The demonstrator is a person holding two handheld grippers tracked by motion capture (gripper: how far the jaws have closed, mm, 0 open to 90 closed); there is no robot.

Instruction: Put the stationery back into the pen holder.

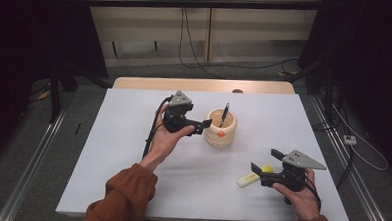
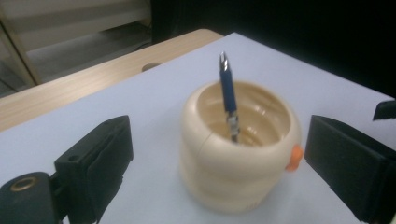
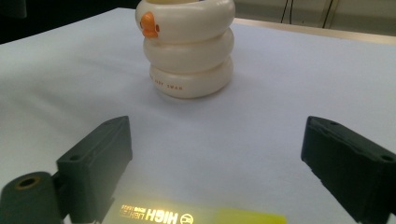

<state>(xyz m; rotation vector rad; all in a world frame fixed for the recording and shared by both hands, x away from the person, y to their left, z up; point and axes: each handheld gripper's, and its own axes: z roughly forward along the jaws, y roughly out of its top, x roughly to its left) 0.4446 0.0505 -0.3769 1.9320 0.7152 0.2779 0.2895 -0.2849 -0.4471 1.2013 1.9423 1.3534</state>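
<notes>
Left gripper (image 1: 207, 124) is held beside the left wall of the cream holder (image 1: 222, 127), jaws spread wide and holding nothing. A blue pen (image 1: 224, 115) stands inside the holder, leaning, tip upward. The holder sits near the middle of the table, slightly to the right.

Right gripper (image 1: 266, 162) hovers at the near right, jaws spread, with the yellow highlighter (image 1: 253, 176) lying flat on the sheet between and just below them. No pad is pressed on it yet.

The step in hand is judged to be the pickup of the highlighter for the holder. The jaws should be lowered squarely over the barrel, so that both pads meet its long sides, not the cap end. The grip is best taken near the barrel's middle, so the highlighter hangs level and can be tipped upright over the rim. The leaning pen should be avoided on entry; the free side of the opening is preferred. The left gripper could steady the holder if it slides.

Surface: a white sheet (image 1: 132, 153) over a wooden table (image 1: 200, 84), plain and matte. Room: dim, dark drapes at both sides, pale wall panels (image 1: 257, 33) at the far end, cables (image 1: 196, 55) trailing over a grey floor.
</notes>
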